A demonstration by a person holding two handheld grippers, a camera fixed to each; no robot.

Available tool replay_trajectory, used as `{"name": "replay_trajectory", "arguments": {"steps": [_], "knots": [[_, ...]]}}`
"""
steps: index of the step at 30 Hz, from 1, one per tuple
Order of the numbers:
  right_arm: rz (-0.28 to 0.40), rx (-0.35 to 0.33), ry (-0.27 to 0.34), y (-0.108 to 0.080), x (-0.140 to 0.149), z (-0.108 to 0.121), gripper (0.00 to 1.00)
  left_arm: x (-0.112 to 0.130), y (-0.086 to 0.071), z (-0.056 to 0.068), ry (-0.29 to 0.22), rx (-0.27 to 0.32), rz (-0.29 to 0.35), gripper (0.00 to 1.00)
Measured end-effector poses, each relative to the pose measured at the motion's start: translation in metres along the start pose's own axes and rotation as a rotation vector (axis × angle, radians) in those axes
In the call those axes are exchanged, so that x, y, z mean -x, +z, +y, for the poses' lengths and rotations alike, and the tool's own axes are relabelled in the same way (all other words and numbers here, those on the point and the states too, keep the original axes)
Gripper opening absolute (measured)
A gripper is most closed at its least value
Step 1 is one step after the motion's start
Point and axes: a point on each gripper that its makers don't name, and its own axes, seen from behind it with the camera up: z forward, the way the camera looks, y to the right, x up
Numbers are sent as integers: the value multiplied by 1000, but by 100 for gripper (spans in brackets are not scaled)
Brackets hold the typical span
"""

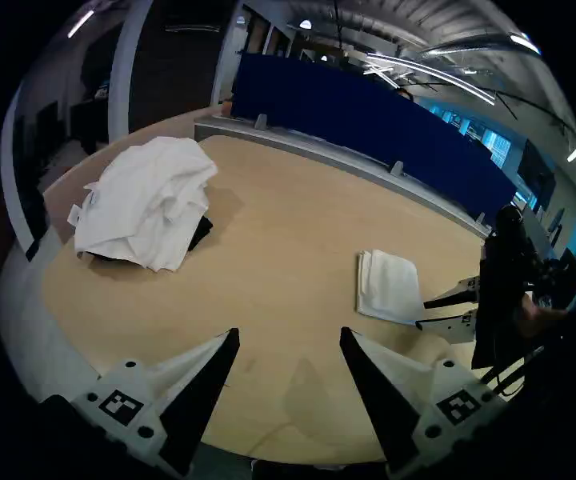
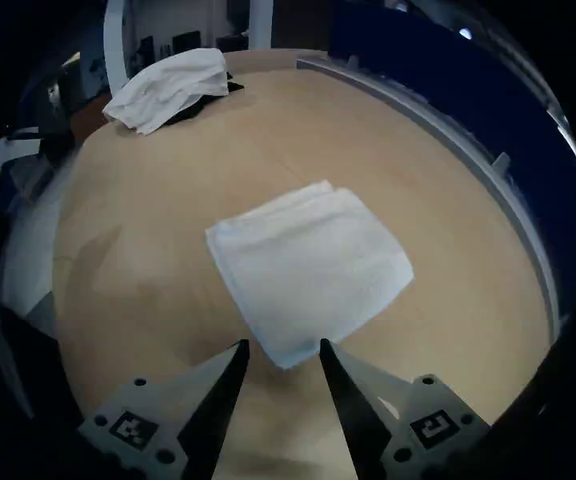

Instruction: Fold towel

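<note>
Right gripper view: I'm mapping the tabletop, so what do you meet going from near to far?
The right hand-held gripper → folded white towel → bare stretch of the wooden table → heap of crumpled white towels at the far edge.

Office: blue desk partition, strip lights
</note>
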Motion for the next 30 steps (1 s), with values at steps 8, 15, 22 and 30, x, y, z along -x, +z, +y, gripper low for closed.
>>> {"name": "replay_trajectory", "arguments": {"steps": [8,15,22,30], "knots": [[-12,-3,31,4,15,-5,62,1,0,5,10,6,-2,93],[-10,9,62,8,17,-3,45,4,-1,5,11,6,-7,93],[0,6,100,12,17,-4,25,5,-1,7,21,6,-12,93],[25,17,121,12,12,1,9,4,0,12,34,13,-17,93]]}}
